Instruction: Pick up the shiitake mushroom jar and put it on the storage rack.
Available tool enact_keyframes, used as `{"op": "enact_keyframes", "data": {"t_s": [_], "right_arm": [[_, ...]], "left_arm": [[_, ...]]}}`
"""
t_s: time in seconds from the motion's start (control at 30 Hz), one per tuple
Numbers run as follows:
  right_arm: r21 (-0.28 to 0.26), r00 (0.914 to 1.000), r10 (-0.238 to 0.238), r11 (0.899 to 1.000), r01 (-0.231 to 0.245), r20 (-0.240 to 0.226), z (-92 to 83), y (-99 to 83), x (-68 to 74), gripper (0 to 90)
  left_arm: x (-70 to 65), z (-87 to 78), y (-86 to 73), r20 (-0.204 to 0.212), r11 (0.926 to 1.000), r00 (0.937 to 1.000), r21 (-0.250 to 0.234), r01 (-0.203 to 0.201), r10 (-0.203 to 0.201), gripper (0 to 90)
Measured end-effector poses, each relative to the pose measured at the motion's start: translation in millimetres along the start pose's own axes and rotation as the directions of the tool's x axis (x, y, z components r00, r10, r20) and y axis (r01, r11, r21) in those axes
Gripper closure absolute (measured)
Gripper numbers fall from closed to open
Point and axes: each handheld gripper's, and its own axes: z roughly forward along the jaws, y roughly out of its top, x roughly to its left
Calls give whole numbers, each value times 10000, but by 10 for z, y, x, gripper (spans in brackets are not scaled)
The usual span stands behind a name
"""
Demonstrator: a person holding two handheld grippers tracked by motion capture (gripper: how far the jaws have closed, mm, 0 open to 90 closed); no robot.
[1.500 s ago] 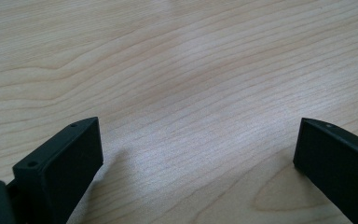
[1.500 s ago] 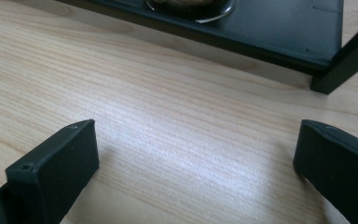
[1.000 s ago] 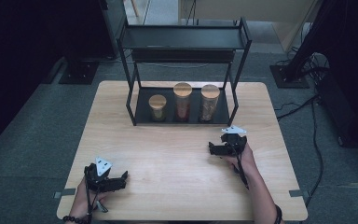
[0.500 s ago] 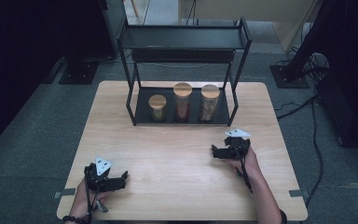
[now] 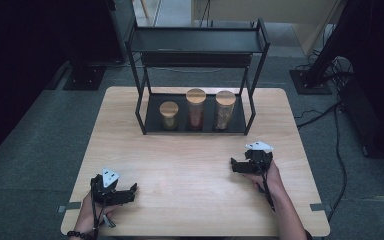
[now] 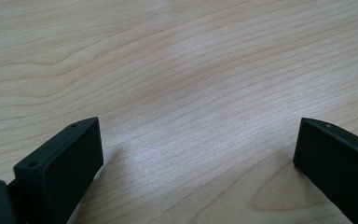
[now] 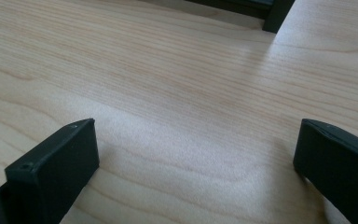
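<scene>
Three lidded jars (image 5: pixel 196 109) are lined up on the lower level of the black shelf (image 5: pixel 197 42) at the table's (image 5: pixel 190 165) far side. Left gripper (image 5: pixel 130 192) and right gripper (image 5: pixel 234 165) are held low over the table, jaws spread, nothing grasped.

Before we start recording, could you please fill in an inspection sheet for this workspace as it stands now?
Surface: light wooden table, bare in front of the rack.
Job's things: black two-tier rack at the far edge; three cork-lidded jars on its lower shelf, short jar left, two taller beside it.
Clutter: nothing seen.
Grippers: left gripper open, empty, near front-left edge; right gripper open, empty, right of centre.
Cables: one trails from each gripper; black cables on the floor at right.
Surroundings: grey carpet, dark stands behind.
</scene>
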Motion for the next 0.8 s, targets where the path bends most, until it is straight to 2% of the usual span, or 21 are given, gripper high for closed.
{"op": "enact_keyframes", "data": {"t_s": [0.8], "right_arm": [[3, 10000, 52, 10000, -52, 41, -205, -202, -106, 0]], "left_arm": [[-4, -2, -1, 49, 10000, 10000, 9, -12, 12, 16]]}}
